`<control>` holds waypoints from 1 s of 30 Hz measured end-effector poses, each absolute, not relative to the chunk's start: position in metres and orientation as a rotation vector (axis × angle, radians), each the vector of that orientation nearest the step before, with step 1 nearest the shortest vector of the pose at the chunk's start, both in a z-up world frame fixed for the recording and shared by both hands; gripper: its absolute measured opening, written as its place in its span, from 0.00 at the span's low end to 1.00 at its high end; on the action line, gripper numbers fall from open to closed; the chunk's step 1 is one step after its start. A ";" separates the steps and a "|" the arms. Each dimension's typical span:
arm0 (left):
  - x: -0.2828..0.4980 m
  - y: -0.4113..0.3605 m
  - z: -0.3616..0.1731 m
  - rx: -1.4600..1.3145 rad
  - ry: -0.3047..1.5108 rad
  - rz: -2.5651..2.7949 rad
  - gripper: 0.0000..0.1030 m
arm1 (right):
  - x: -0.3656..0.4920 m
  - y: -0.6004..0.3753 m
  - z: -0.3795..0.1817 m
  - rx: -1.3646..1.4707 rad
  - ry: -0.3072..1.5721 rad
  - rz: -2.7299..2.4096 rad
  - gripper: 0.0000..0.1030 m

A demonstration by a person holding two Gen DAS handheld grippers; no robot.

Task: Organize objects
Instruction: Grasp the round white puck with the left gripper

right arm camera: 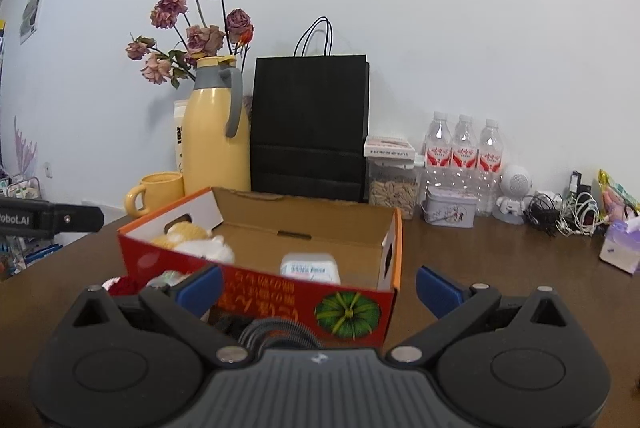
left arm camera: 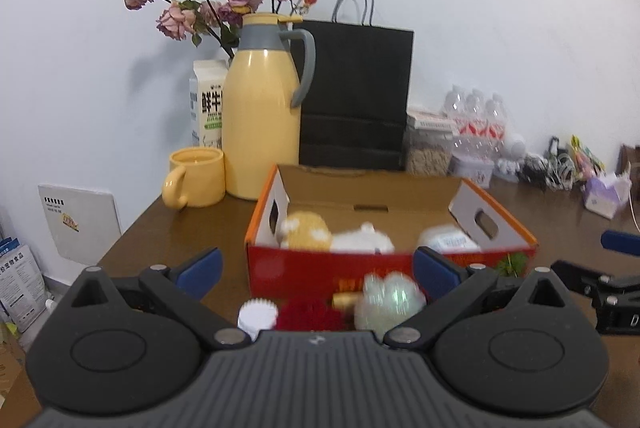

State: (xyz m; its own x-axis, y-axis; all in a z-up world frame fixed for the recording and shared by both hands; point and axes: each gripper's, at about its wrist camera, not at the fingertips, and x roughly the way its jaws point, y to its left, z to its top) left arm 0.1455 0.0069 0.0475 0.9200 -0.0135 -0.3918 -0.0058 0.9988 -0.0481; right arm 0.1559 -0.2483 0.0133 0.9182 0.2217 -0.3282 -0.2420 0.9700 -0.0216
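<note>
I see the red cardboard box (left arm camera: 390, 224) on the brown table (left arm camera: 180, 224), just ahead of my left gripper (left arm camera: 316, 266), whose jaws stand wide with nothing between them. A red fuzzy item (left arm camera: 308, 314), a white ridged cap (left arm camera: 258, 314) and a pale glittery ball (left arm camera: 390, 298) lie between gripper and box. My right gripper (right arm camera: 318, 288) is spread wide too, held level and facing the box's pumpkin-printed front. Inside lie a yellow plush toy (right arm camera: 180, 233) and a white packet (right arm camera: 310, 267).

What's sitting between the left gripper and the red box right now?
In the left wrist view, a white cap, a red fuzzy ball and a pale shiny ball lie between the left gripper and the box.
</note>
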 end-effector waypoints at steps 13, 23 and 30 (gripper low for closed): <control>0.098 0.000 -0.003 -0.036 0.589 -0.043 1.00 | 0.096 -0.246 -0.013 -0.082 0.438 0.259 1.00; 0.077 -0.026 -0.034 0.000 0.689 -0.152 1.00 | 0.081 -0.247 -0.035 -0.081 0.515 0.252 1.00; 0.069 -0.044 -0.045 0.035 0.686 -0.192 1.00 | 0.078 -0.247 -0.042 -0.076 0.537 0.253 1.00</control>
